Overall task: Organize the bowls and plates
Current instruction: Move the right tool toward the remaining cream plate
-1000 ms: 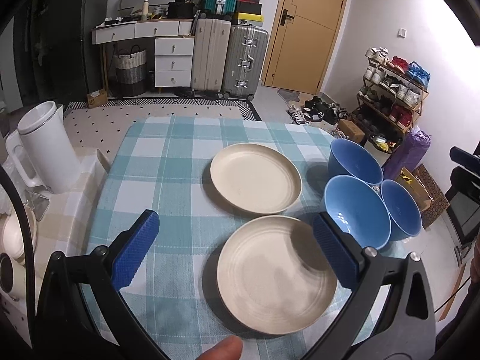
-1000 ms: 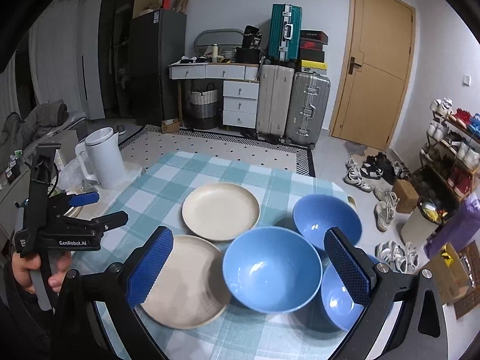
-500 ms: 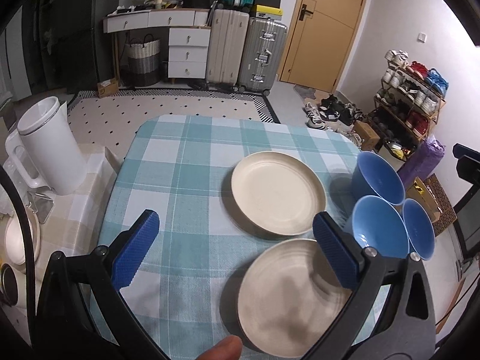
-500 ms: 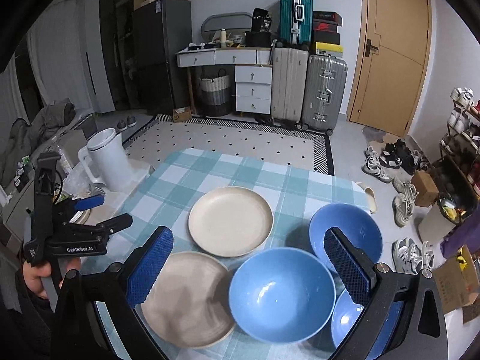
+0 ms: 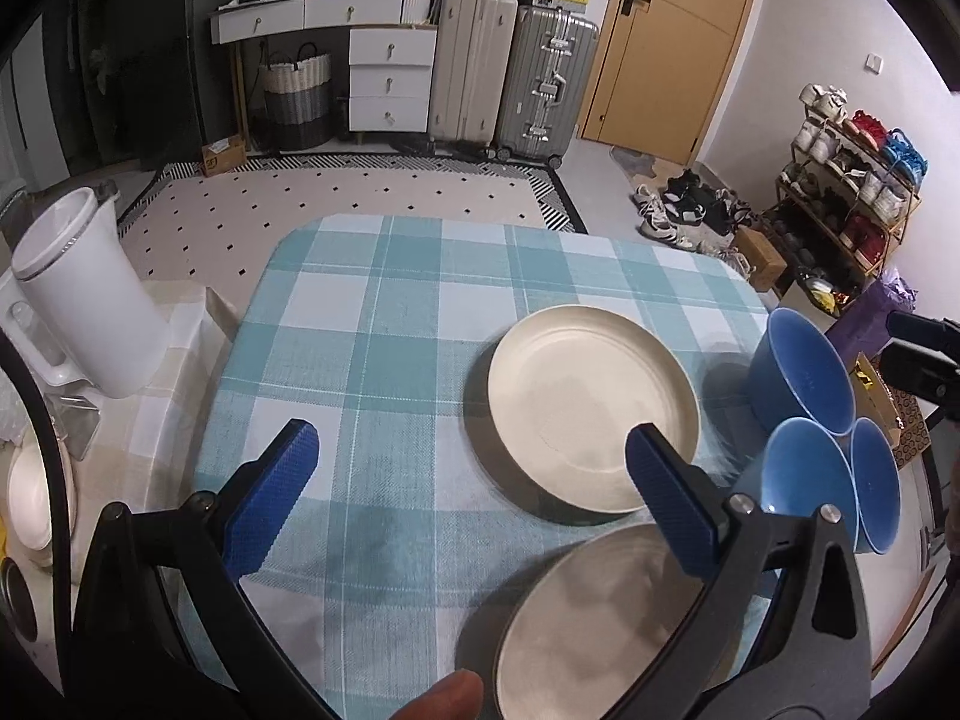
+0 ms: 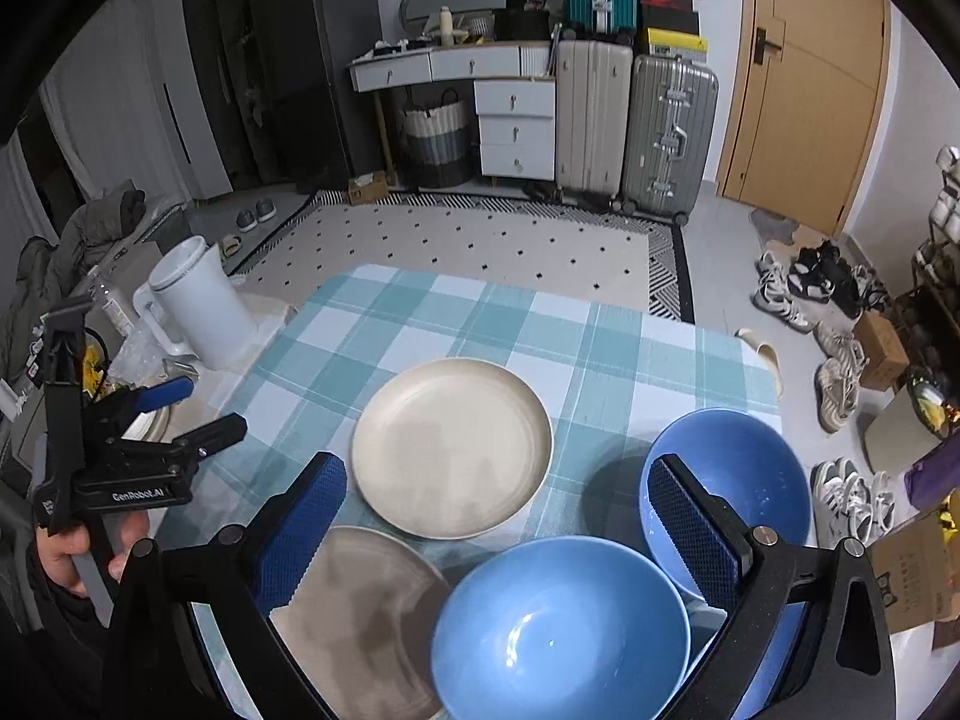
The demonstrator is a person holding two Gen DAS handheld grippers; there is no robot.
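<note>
Two cream plates and three blue bowls sit on a teal checked tablecloth [image 5: 384, 324]. In the left wrist view the far plate [image 5: 591, 408] lies right of centre. The near plate [image 5: 600, 618] is partly under my right finger. The bowls [image 5: 804, 372] [image 5: 804, 474] [image 5: 876, 486] cluster at the right edge. My left gripper [image 5: 468, 474] is open above bare cloth, left of the plates. My right gripper [image 6: 498, 510] is open above the far plate [image 6: 450, 456], the near plate [image 6: 366, 612] and two bowls [image 6: 558, 630] [image 6: 738, 468]. Neither holds anything.
A white jug [image 5: 78, 294] stands on a side table to the left of the cloth. In the right wrist view a hand [image 6: 66, 546] holds the left gripper [image 6: 198, 408] at the table's left edge. Suitcases [image 6: 630, 132], drawers, shoes and a shoe rack fill the room beyond.
The left gripper has shifted left, so the plates and bowls now sit further right in its view. The right gripper has drawn back, and the dishes sit lower in its view. Both stay open.
</note>
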